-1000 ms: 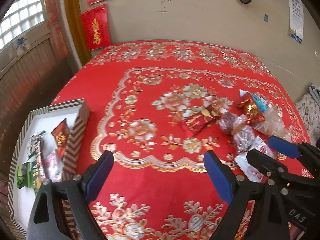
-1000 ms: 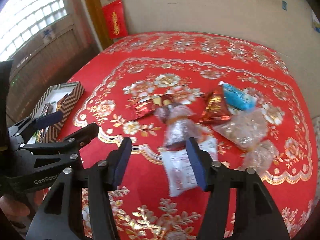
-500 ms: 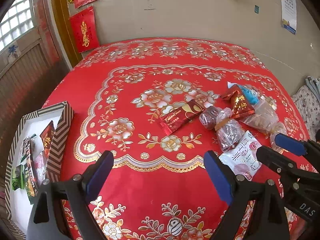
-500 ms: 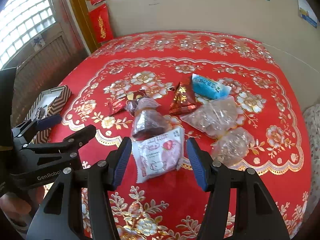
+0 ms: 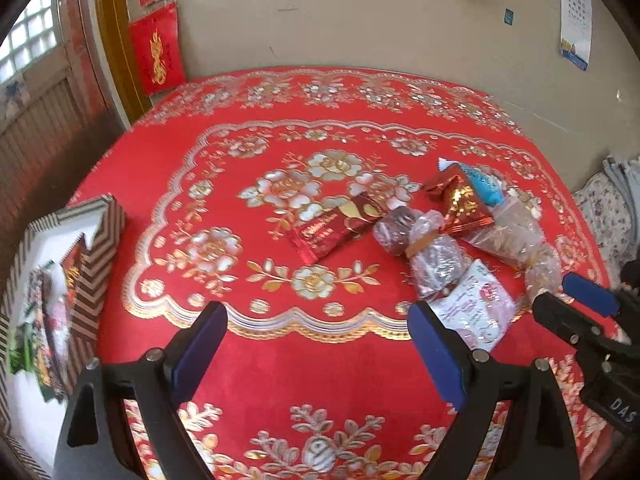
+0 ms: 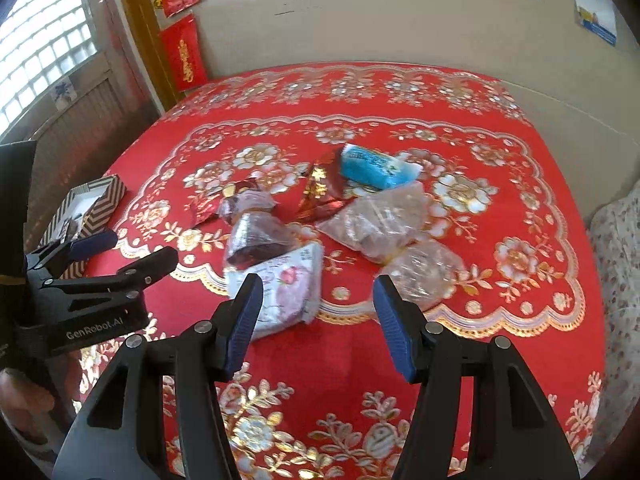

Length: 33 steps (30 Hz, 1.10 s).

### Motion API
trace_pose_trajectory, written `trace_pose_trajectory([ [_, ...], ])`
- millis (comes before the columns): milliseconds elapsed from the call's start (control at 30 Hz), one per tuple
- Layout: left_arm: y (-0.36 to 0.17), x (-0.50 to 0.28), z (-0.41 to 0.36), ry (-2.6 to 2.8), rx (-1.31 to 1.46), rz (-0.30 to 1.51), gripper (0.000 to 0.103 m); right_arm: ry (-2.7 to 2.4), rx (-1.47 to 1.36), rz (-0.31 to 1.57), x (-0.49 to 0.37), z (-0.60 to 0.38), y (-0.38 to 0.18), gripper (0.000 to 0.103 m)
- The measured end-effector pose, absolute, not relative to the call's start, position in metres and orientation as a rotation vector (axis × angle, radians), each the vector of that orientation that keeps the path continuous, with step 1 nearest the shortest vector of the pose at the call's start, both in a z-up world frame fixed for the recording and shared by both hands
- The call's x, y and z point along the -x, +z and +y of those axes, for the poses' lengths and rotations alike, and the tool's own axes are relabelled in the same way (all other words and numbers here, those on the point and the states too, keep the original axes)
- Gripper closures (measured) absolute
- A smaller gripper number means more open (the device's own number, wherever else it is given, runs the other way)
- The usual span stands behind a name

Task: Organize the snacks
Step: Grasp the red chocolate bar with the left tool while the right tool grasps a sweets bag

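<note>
A heap of snacks lies on the red flowered tablecloth (image 5: 304,368). It holds a red bar packet (image 5: 336,228), a dark purple bag (image 5: 436,264), a red triangular packet (image 5: 460,200), a blue packet (image 5: 484,184), two clear bags (image 5: 508,232) and a white-pink packet (image 5: 474,310). My left gripper (image 5: 316,332) hovers open over bare cloth, left of and nearer than the heap. My right gripper (image 6: 318,304) is open above the cloth. Its left finger stands in front of the white-pink packet (image 6: 284,292). The small clear bag (image 6: 424,272) lies just beyond its right finger.
A striped box (image 5: 100,260) holding several snack packets sits at the table's left edge. A beige wall with red hangings backs the table. The left gripper (image 6: 134,248) and a hand (image 6: 24,396) fill the left of the right wrist view. A flowered cloth (image 5: 608,208) lies right.
Both grippers have shifted to the right along the table. The heap now sits further left in both views, and the white-pink packet has slid from between the right fingers to behind the left one.
</note>
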<state>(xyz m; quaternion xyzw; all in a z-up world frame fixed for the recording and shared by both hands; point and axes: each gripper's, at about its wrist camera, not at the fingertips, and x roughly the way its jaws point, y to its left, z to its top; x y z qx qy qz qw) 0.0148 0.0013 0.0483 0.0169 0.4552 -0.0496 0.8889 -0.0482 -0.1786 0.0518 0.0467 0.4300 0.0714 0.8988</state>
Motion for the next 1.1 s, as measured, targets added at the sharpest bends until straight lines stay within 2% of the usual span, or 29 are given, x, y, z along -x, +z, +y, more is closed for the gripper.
trace_pose_trajectory([
  [233, 0.049, -0.021, -0.013, -0.119, -0.028, 0.964, 0.01, 0.132, -0.11, 0.908, 0.052, -0.192, 0.046, 0.045],
  [667, 0.052, -0.073, 0.022, -0.073, 0.105, 1.04, 0.01, 0.226, -0.087, 0.915, 0.04, -0.173, 0.042, 0.045],
  [1100, 0.031, -0.108, 0.017, -0.122, -0.022, 1.082, 0.01, 0.233, -0.073, 0.94, 0.024, -0.164, 0.035, 0.045],
])
